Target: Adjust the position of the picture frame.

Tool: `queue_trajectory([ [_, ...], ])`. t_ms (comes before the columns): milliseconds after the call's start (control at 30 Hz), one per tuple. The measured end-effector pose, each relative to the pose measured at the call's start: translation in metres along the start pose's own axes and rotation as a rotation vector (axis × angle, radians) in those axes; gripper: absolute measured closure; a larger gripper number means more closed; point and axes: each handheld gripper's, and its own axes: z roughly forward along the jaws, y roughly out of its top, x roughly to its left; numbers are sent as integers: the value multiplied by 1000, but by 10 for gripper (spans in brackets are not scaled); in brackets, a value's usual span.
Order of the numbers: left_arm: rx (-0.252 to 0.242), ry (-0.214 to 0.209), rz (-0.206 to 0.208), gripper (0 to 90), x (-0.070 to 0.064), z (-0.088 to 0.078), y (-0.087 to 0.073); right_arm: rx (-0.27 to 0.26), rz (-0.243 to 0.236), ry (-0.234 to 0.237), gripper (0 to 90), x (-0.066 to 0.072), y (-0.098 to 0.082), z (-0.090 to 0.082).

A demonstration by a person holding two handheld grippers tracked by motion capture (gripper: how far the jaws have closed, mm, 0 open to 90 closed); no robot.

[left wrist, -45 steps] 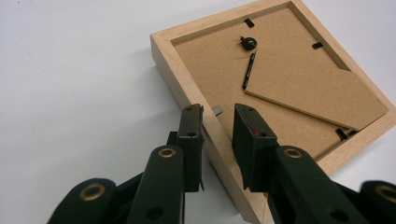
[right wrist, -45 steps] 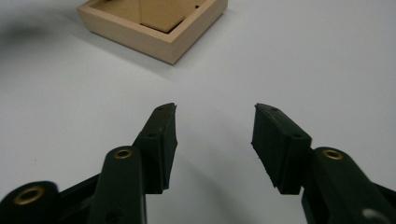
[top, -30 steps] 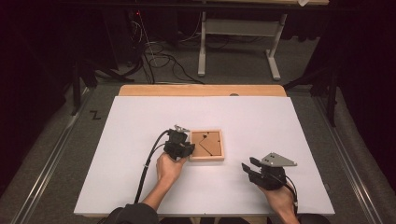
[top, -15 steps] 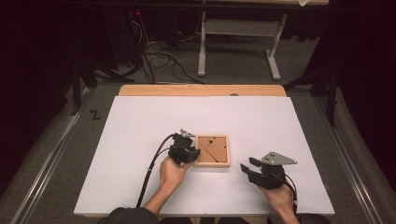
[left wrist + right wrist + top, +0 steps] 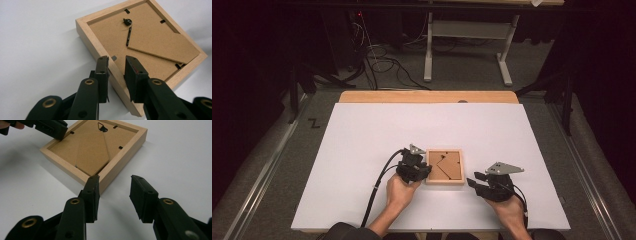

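Frame [image 5: 445,165] on table [image 5: 362,135] (face down), left hand-held gripper [image 5: 418,172] at its left edge

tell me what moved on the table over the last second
The frame slid right across the table, carried by the left gripper, whose fingers are clamped on its wooden side. The right gripper kept its place beside the frame; its fingers have just been closing a little, with nothing between them. The frame lies face down as before.

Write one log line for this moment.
left gripper: shut on picture frame rim | right gripper: open, jaws just closing, beside frame
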Motion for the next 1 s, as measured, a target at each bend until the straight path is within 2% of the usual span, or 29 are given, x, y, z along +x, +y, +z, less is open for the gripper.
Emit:
queue_trajectory([
  [300, -5, -19, 28, 729, -12, -1, -4, 17, 6, 6, 605, 0, 2, 3],
  [733, -12, -40, 54, 724, -18, -3, -10, 29, 19, 30, 629, 0, 1, 2],
  [833, -12, -44, 66, 721, -20, -3, -10, 34, 33, 74, 598, 4, 0, 5],
  [900, -15, -47, 69, 721, -20, -3, -11, 36, -3, 47, 598, 9, 1, 5],
  [1000, -17, -52, 73, 719, -19, -3, -11, 34, 14, 56, 598, 7, 0, 5],
])
